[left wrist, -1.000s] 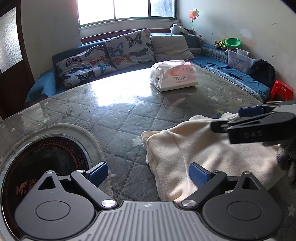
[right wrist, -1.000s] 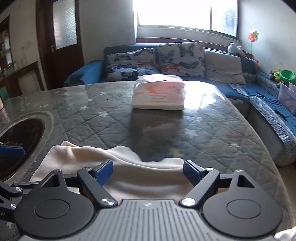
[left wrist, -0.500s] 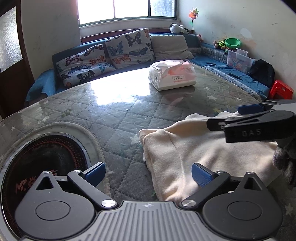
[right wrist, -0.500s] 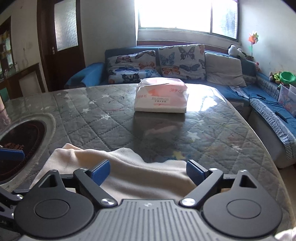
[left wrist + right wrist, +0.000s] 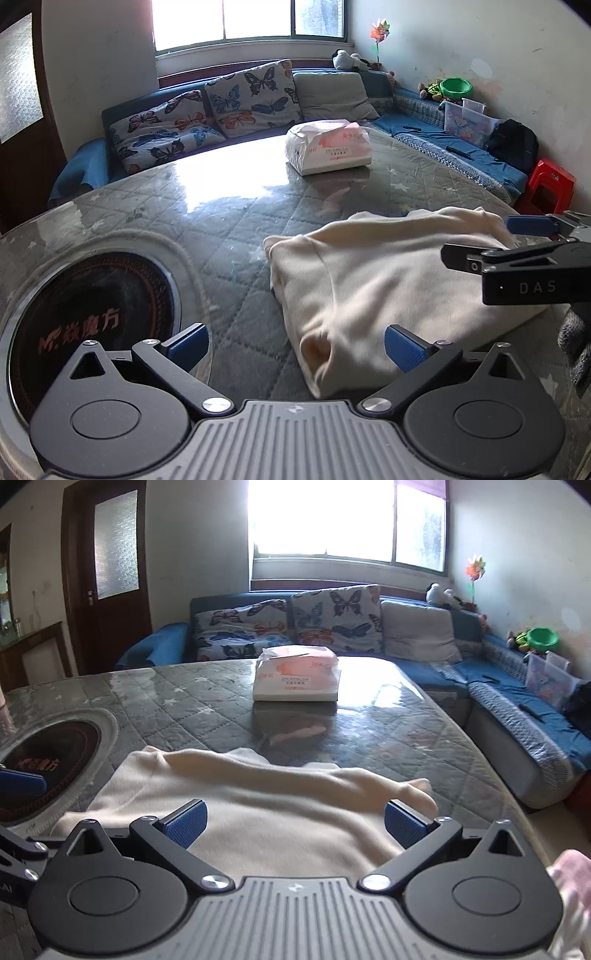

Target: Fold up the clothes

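Observation:
A cream garment (image 5: 373, 284) lies folded in a rough rectangle on the quilted grey table; it also shows in the right wrist view (image 5: 258, 812). My left gripper (image 5: 295, 345) is open and empty, hovering over the garment's near left corner. My right gripper (image 5: 293, 823) is open and empty, just above the garment's near edge. In the left wrist view the right gripper's fingers (image 5: 517, 254) enter from the right edge over the garment's right side. A left fingertip (image 5: 22, 781) shows at the left edge of the right wrist view.
A white and pink plastic pack (image 5: 328, 151) sits at the table's far side, also in the right wrist view (image 5: 297, 677). A round dark cooktop (image 5: 88, 314) is set into the table on the left. A blue sofa (image 5: 517, 709) runs behind and to the right.
Both grippers have drawn back and risen a little, so more of the garment shows. The garment has not moved. Both grippers stay open.

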